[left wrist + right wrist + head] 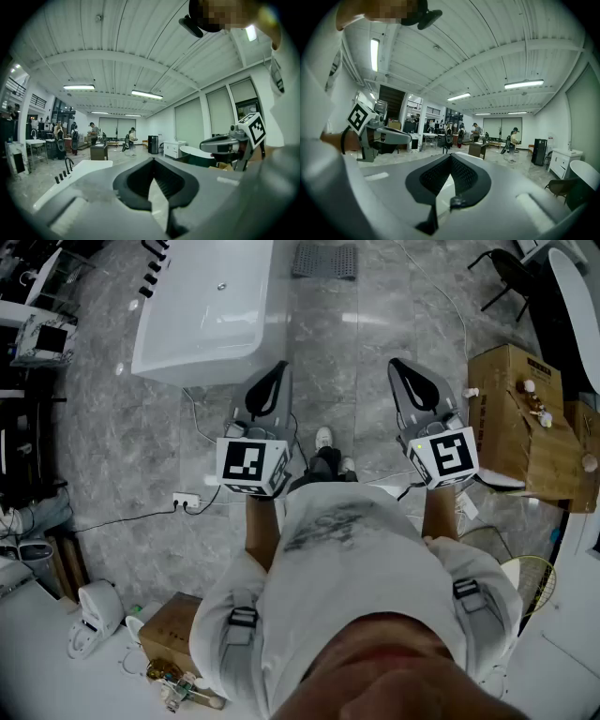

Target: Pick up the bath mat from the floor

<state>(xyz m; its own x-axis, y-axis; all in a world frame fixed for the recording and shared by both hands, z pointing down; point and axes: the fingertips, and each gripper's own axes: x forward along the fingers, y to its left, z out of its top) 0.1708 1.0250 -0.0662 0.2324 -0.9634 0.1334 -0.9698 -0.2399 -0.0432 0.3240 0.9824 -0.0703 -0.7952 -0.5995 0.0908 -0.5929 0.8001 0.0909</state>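
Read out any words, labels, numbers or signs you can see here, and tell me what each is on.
No text can be read.
Black-and-white marker cube on the left gripper: square pattern, no letters.
Black-and-white marker cube on the right gripper: the same.
Grey print on the person's white shirt: too blurred.
Dark marks on the brown cardboard box: too small.

Pale printed T-shirt (349, 545), possibly grey buckled straps (241, 622)
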